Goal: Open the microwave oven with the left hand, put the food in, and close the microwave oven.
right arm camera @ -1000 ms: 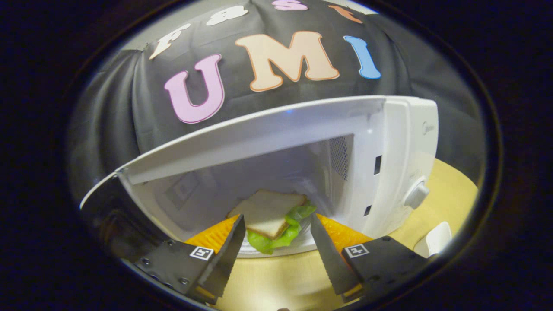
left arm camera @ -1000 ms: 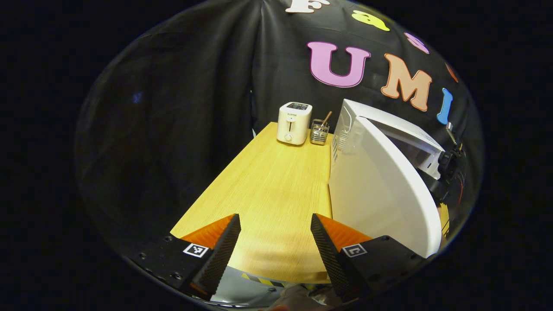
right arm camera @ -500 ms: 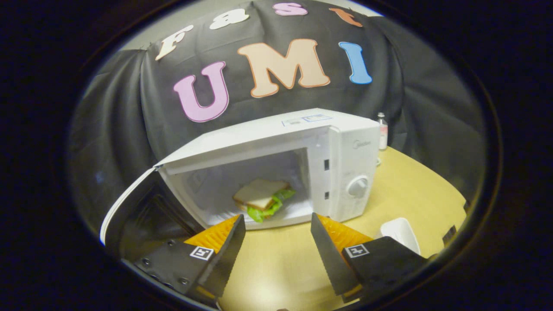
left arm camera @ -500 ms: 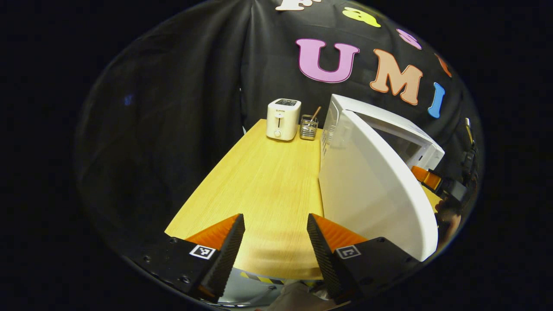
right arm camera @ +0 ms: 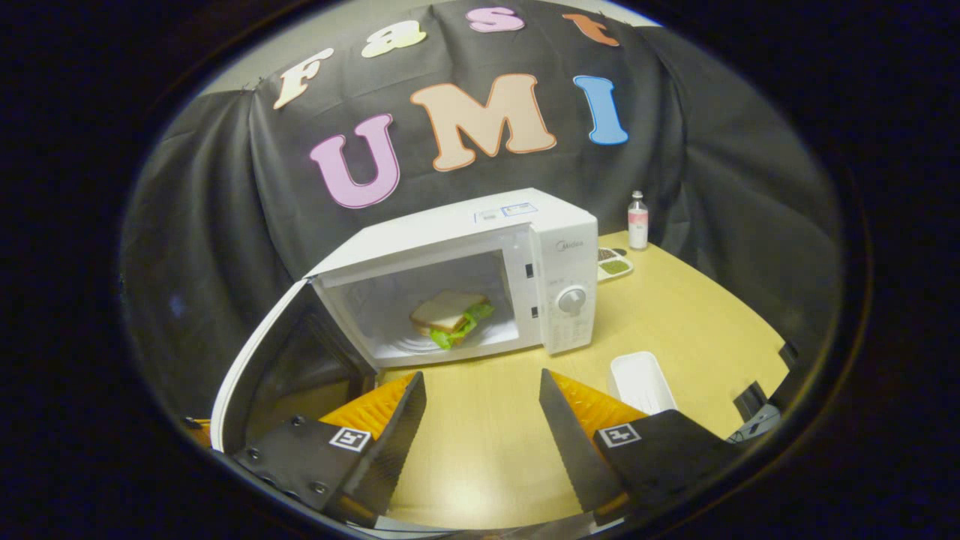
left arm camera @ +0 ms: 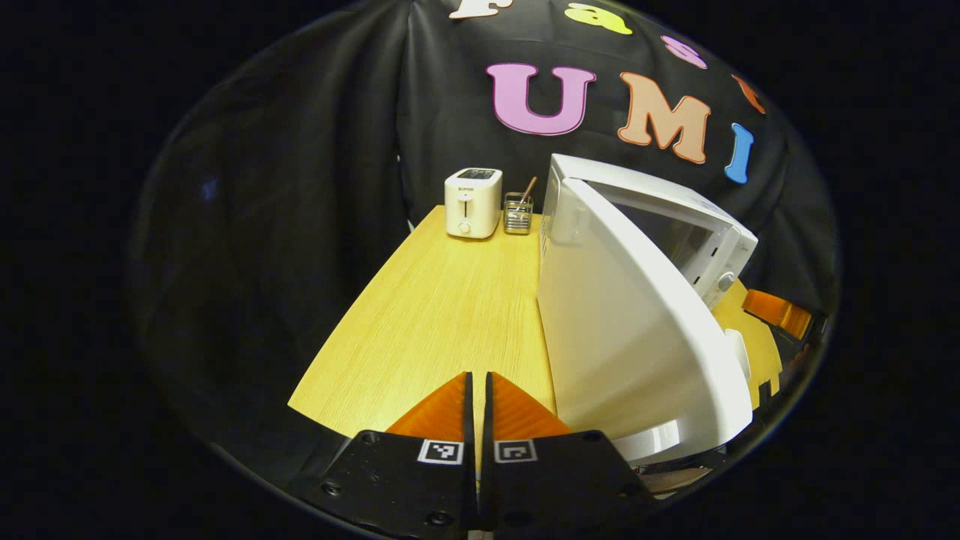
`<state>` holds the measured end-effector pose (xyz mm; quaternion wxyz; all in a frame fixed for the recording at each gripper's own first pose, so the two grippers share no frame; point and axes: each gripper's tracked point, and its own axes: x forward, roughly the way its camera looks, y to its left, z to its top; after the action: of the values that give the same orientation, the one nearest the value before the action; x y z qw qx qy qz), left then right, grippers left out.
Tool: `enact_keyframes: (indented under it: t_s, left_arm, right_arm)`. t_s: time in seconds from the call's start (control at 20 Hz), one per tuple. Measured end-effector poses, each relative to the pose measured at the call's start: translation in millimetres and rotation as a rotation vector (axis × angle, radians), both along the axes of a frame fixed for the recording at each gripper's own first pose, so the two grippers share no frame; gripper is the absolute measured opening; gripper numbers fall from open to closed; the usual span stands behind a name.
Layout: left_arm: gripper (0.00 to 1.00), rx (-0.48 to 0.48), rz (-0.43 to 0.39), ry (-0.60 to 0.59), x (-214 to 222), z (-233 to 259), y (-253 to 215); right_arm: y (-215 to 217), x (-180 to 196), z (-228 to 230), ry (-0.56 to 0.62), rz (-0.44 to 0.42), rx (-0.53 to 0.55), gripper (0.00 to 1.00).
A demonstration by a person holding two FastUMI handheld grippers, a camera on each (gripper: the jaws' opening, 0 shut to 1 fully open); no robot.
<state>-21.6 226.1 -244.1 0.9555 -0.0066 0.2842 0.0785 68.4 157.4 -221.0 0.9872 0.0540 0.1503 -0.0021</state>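
Closing the door [left arm camera: 637, 330] is what's left: the left gripper [left arm camera: 477, 405], fingers pressed together on nothing, sits just beside it and should push flat and steadily. Right gripper [right arm camera: 480, 412] gapes wide, empty. Farther in, the sandwich [right arm camera: 448, 318] lies inside the microwave [right arm camera: 480, 232].

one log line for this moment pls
stage: close door pending | sandwich: inside microwave | door: open | left gripper: shut, empty, beside door | right gripper: open, empty
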Motion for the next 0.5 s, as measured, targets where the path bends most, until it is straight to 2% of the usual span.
enact_keyframes:
  t_s: [0.05,0.1,0.15,0.2,0.25,0.3,0.35,0.4,0.45,0.5]
  left_arm:
    - [0.0,-0.002,-0.005,0.0,-5.5,0.0,-3.8]
    - [0.0,-0.002,-0.009,-0.002,-7.8,1.2,-5.3]
    - [0.0,-0.005,-0.014,0.0,-9.2,1.1,-7.8]
    - [0.01,-0.008,-0.025,0.002,-9.8,0.2,-11.0]
    - [0.01,-0.01,-0.034,-0.001,-10.0,0.8,-14.8]
    - [0.01,-0.012,-0.043,-0.003,-9.3,1.7,-18.1]
    - [0.01,-0.015,-0.054,-0.002,-10.4,2.1,-23.2]
    - [0.01,-0.017,-0.065,-0.002,-11.4,3.0,-28.1]
    - [0.0,-0.019,-0.079,-0.005,-12.0,4.1,-33.3]
    - [0.0,-0.016,-0.093,-0.006,-13.2,5.1,-38.9]
  right_arm:
    - [-3.1,-5.9,4.3,-0.007,0.001,-0.01,0.89]
    - [-7.8,-12.5,8.1,-0.014,0.0,-0.019,0.89]
    - [-12.5,-18.6,10.9,-0.018,-0.002,-0.025,0.94]
    - [-18.0,-24.3,13.2,-0.023,-0.008,-0.03,0.94]
    - [-24.5,-29.6,15.3,-0.026,-0.019,-0.032,0.89]
    - [-30.1,-35.4,15.5,-0.026,-0.028,-0.033,0.94]
    - [-36.3,-40.5,16.3,-0.028,-0.04,-0.034,0.94]
    - [-43.5,-45.0,16.5,-0.032,-0.052,-0.04,0.89]
    - [-49.6,-49.2,16.3,-0.031,-0.065,-0.044,0.89]
    - [-55.6,-52.7,14.7,-0.03,-0.076,-0.042,0.94]
